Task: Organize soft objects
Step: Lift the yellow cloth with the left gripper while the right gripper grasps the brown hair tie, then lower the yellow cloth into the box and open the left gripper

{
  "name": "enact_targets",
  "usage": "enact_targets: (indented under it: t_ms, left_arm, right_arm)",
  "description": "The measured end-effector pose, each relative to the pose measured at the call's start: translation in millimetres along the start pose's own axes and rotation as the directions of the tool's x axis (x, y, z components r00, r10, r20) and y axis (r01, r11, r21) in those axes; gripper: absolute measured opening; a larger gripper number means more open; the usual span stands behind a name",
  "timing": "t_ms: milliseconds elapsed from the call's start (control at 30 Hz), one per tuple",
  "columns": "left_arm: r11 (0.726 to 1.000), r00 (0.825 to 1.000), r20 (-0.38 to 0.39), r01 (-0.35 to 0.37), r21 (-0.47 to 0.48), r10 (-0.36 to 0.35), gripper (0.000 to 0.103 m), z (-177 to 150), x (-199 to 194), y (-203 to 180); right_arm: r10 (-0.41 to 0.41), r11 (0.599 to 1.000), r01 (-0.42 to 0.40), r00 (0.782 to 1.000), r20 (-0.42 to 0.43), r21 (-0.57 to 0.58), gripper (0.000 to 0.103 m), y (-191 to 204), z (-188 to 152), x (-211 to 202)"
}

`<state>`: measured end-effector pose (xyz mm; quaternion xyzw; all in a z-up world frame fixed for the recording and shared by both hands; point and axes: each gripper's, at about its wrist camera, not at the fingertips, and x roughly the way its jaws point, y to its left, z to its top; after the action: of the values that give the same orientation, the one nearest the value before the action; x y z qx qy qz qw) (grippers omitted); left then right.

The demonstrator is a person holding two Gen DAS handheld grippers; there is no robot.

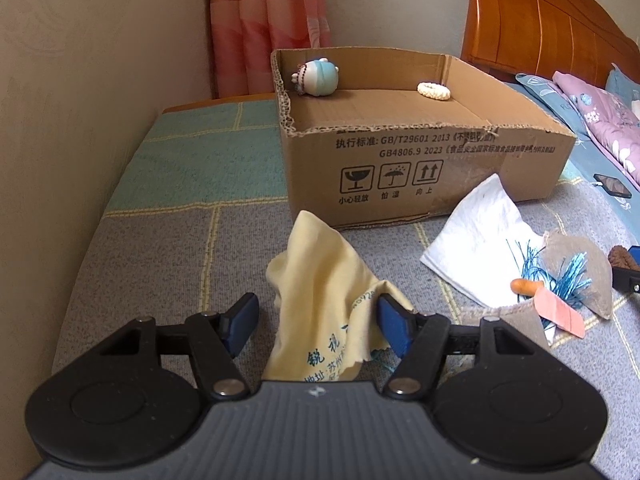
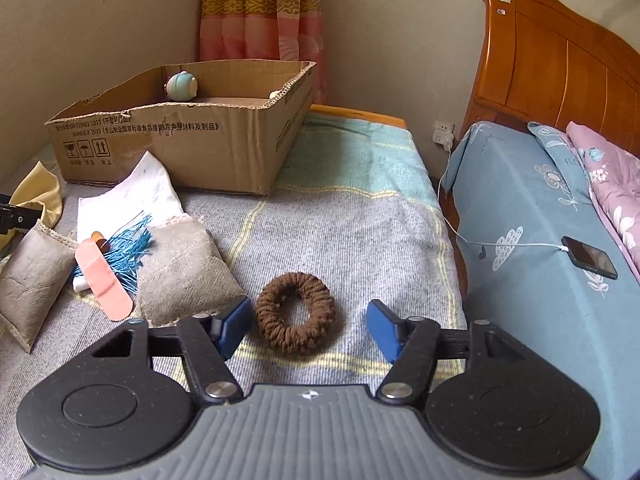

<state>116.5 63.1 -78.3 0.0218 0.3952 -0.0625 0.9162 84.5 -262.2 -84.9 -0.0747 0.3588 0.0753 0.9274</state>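
While both grippers hover low over the blanket-covered mattress (image 2: 360, 216), neither has closed on anything. At the left, the left gripper (image 1: 316, 322) stands spread wide around a crumpled yellow cloth (image 1: 320, 292), whose peak rises between the blue pads; the right pad touches or overlaps a fold, the left pad is clear of it. Beyond the cloth, toward the mattress's far edge, sits an open cardboard box (image 1: 420, 160) holding a small blue plush toy (image 1: 318, 77) in its far left corner and a white scrunchie (image 1: 434, 91) by its far wall.

Moving right, a heap lies near the box's front wall: a white cloth (image 2: 132, 196), two grey sachets (image 2: 180, 268), blue raffia strands (image 2: 128, 254) and a pink plaster (image 2: 104, 280) (all overlapping, so their edges are hard to separate).

Further right, the right gripper (image 2: 310, 326) is also fully parted, straddling a brown scrunchie (image 2: 295, 314) that lies flat near the mattress's near edge, with a gap on each side. On the adjoining bed at far right a phone (image 2: 590, 260) rests on its charging cable.

Risks, as a judgement: the yellow cloth is limp and thin, so closing may pinch only one fold and let the rest drag or slip out on the lift. The scrunchie is squashy; pads closing too high may roll it away.

Hidden: the cloth's lower part vanishes under the gripper body, its printed text is cut off, and the box floor nearest its front wall cannot be seen.
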Motion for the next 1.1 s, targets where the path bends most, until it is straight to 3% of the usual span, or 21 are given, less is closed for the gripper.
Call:
enact_targets:
  t_ms: [133,267,433,1100]
  left_arm:
    - [1.000,1.000,0.001,0.014,-0.005,-0.014,0.057,0.8,-0.3,-1.6]
    - [0.999,0.999,-0.003,0.032,-0.003,-0.032,0.032,1.5,-3.5,-4.2]
    - [0.999,0.999,-0.001,0.045,0.017,-0.045,0.018,5.3,-11.7,-4.9]
    - [0.983,0.984,0.053,0.163,0.087,-0.168,0.016,59.9,-85.7,-1.6]
  right_arm:
    - [0.018,1.000,-0.018,1.000,0.005,0.010,0.052,0.1,0.0,-0.5]
    - [0.007,1.000,-0.007,1.000,0.004,0.018,0.044,-1.0,-0.9,-1.9]
    - [-0.001,1.000,0.001,1.000,0.002,0.029,0.037,-3.7,0.5,-7.6]
    - [0.052,0.998,-0.049,0.996,0.077,-0.037,0.036,3.1,22.6,-55.4]
